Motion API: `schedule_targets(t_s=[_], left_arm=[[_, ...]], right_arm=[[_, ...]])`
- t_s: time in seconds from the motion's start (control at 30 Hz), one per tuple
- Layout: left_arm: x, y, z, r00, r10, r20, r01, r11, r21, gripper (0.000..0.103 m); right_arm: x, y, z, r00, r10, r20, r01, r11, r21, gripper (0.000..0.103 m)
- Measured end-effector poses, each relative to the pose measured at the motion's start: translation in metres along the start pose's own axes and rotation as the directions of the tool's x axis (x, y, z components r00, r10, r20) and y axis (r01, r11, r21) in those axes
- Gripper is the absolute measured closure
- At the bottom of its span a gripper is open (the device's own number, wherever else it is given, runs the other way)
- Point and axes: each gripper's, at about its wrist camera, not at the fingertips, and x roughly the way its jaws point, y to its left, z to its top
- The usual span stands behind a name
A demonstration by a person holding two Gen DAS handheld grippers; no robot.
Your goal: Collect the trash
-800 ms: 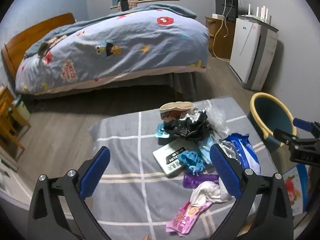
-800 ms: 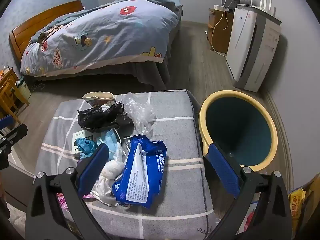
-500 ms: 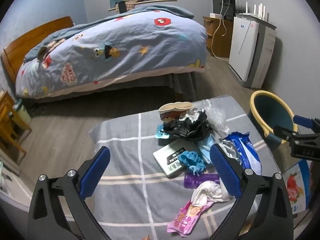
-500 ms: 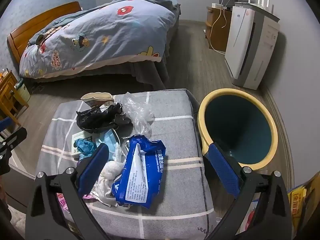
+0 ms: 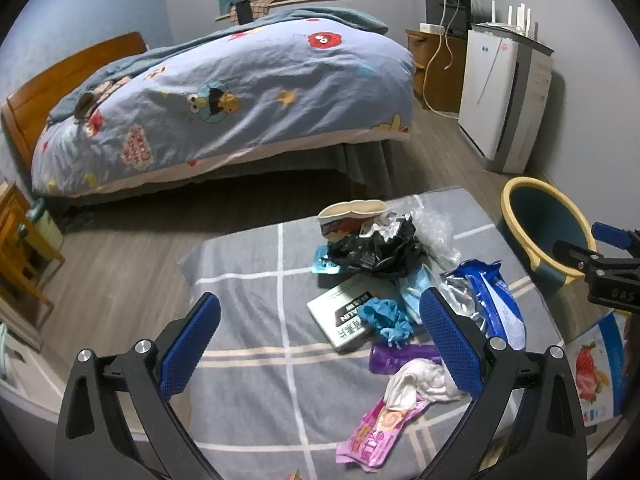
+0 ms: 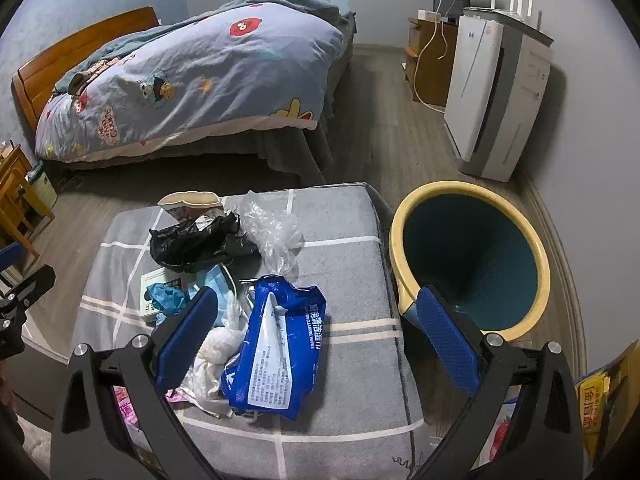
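Observation:
A heap of trash lies on a grey checked cushion (image 5: 248,320) (image 6: 352,264): a blue wet-wipes pack (image 6: 276,340) (image 5: 496,304), a black plastic bag (image 6: 196,240) (image 5: 380,248), clear plastic (image 6: 272,232), a blue glove (image 5: 384,318), a white box (image 5: 340,312), a crumpled tissue (image 5: 416,380), a pink wrapper (image 5: 376,432), a purple wrapper (image 5: 396,358) and a crushed paper cup (image 5: 352,214). A teal bin with a yellow rim (image 6: 472,256) (image 5: 540,228) stands right of the cushion. My left gripper (image 5: 320,340) hangs open above the cushion, left of the heap. My right gripper (image 6: 316,328) is open over the wipes pack.
A bed with a cartoon duvet (image 5: 240,92) fills the far side. A white air purifier (image 6: 496,92) and a wooden cabinet (image 6: 428,64) stand by the right wall. Wooden furniture (image 5: 20,256) is at the left edge. Printed packets (image 5: 596,364) lie on the floor at the right.
Both views have shifted only slightly. Both grippers stay open and nothing in the heap has moved.

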Motion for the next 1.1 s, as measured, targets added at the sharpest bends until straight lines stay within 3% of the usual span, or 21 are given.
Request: schedule_targets(t_s=[1.1], left_arm=[[0.0055,0.0017,-0.0058,1.000,0.006,-0.001,-0.006,1.000,0.010,0.004]], right_arm=[[-0.0008,-0.0038,0.0005,1.000,-0.031,-0.001,0.031,1.000,0.003,0.005]])
